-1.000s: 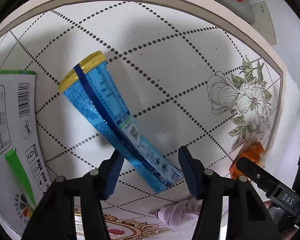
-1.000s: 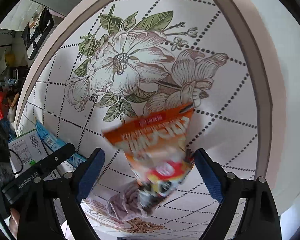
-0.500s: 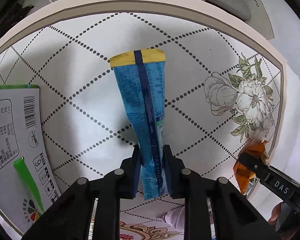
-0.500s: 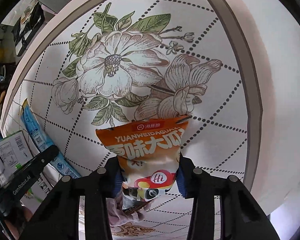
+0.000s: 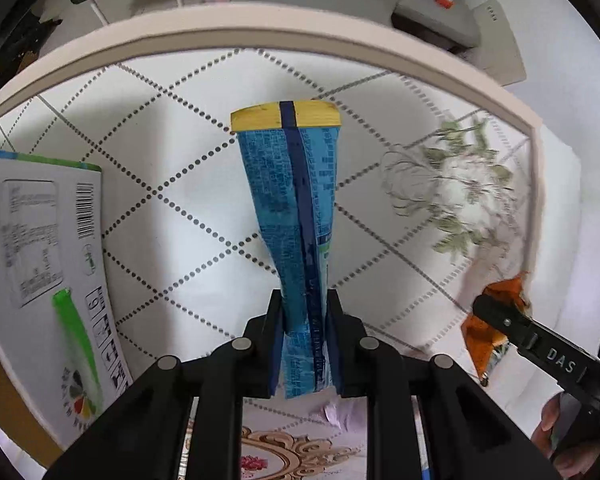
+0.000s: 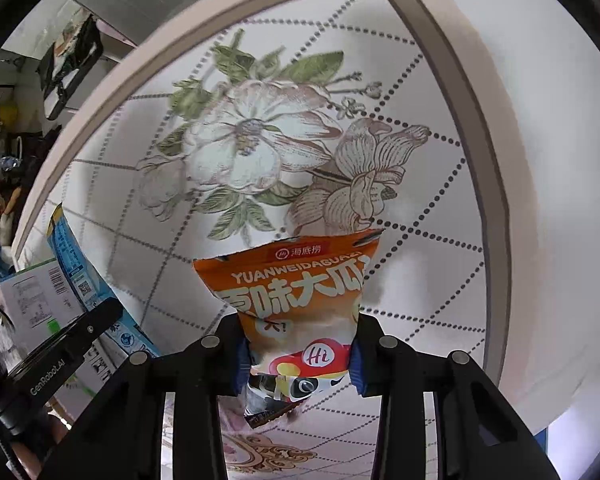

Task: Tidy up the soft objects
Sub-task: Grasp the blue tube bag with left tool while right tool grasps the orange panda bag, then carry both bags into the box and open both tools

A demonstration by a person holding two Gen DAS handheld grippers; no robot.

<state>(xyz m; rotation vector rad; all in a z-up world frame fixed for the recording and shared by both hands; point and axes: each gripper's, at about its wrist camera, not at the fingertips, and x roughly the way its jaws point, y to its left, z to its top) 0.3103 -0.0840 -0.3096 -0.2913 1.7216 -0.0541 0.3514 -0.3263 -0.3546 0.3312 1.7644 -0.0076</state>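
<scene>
**Both hand-held grippers clamped on snack packets above the patterned worktop**

The left hand-held gripper [image 5: 304, 340] is closed tight on the lower end of a long blue snack packet [image 5: 296, 208], its two fingers pinching the wrapper so that it narrows at the grip. The packet rises away from the fingers, widening to a yellow sealed end [image 5: 286, 117], with a dark blue seam down its middle. Under it lies the worktop [image 5: 172, 128], white with dotted diamond lines and a pale raised border. To the left a white carton [image 5: 32, 240] with a barcode and a green straw lies flat on the worktop.

The right hand-held gripper [image 6: 298, 360] is closed on an orange snack bag [image 6: 296, 300] printed "YUANWEIDAGUAZI", gripping it across its lower half; the bag's torn-looking top edge points toward a printed flower [image 6: 244, 148] on the worktop. Below the bag a bit of lilac cloth [image 6: 236, 420] shows between the fingers. From this view the blue packet and the white carton appear at far left, beside the other gripper's black body.
</scene>
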